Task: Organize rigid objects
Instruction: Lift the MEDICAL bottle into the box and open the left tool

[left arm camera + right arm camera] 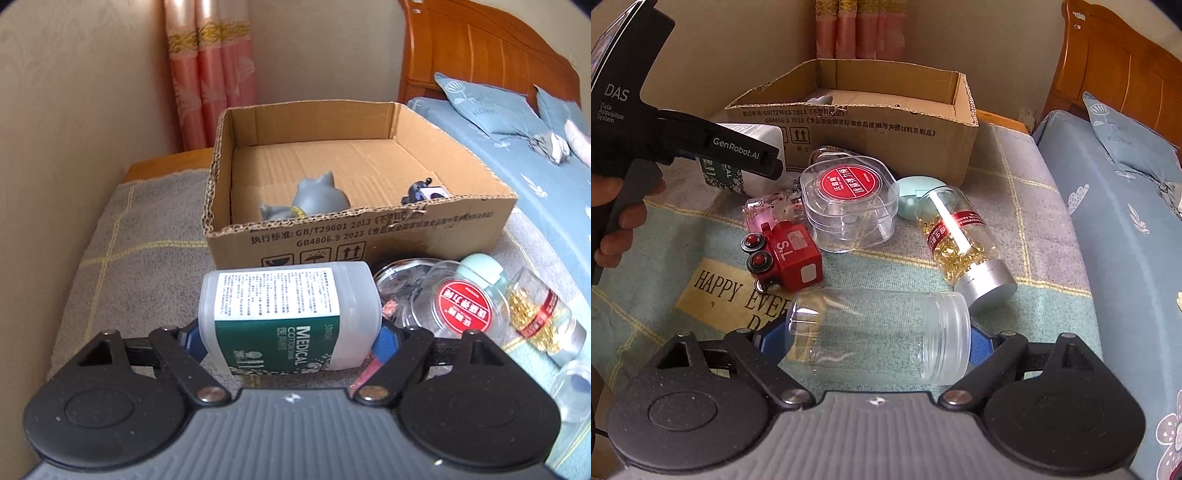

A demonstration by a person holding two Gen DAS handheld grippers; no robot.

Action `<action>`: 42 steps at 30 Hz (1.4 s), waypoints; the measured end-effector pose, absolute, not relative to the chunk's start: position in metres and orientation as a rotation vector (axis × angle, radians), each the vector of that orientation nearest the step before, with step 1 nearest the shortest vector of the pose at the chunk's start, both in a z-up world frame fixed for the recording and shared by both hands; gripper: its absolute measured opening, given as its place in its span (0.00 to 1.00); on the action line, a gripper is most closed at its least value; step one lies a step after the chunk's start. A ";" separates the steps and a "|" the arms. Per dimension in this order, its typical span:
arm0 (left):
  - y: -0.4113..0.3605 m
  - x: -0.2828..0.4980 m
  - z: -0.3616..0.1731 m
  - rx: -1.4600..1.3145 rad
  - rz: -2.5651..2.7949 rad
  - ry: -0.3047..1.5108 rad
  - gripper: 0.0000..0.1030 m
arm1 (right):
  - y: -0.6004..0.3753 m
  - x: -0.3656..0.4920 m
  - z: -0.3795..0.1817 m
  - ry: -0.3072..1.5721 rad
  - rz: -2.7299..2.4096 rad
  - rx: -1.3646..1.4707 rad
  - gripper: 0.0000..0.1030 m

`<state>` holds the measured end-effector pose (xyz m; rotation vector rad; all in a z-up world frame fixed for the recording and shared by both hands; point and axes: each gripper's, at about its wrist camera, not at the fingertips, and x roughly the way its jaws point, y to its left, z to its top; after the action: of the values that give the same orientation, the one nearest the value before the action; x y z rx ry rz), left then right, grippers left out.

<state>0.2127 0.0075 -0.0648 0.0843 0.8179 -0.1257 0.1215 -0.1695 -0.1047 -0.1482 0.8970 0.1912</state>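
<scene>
My left gripper (290, 341) is shut on a white cotton swab box (288, 317) with a green "MEDICAL" label, held just in front of the open cardboard box (362, 236). Inside the cardboard box lie a grey cat figure (317, 197) and a small dark toy (421, 192). My right gripper (882, 343) is shut on an empty clear jar (882, 332) lying sideways, above the mat. The left gripper (738, 155) with the swab box (757, 158) shows at the left of the right wrist view, near the cardboard box (871, 125).
On the mat lie a red toy train (786, 254), a clear case with a red round label (849, 206), a bottle of gold capsules (964, 240), a mint green object (912, 195) and a pink clear trinket (768, 210). A bed (1115, 221) lies at right.
</scene>
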 end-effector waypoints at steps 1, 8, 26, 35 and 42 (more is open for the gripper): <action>0.007 0.211 -0.062 0.099 -0.132 0.816 0.80 | -0.170 0.121 -0.103 0.894 0.198 -0.152 0.91; 0.005 0.197 -0.044 0.154 -0.211 0.831 0.80 | -0.178 0.116 -0.087 0.878 0.271 -0.160 0.91; -0.003 0.178 0.017 0.202 -0.343 0.819 0.80 | -0.199 0.128 -0.031 0.765 0.435 -0.175 0.91; -0.008 0.223 0.035 0.229 -0.323 0.811 0.80 | -0.206 0.150 -0.008 0.693 0.435 -0.190 0.91; -0.014 0.274 0.032 0.231 -0.289 0.860 0.80 | -0.207 0.164 0.002 0.660 0.442 -0.195 0.91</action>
<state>0.2744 -0.0140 0.0316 0.2305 0.8600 -0.2889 0.1637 -0.2074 0.0019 -0.1948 0.6599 0.4420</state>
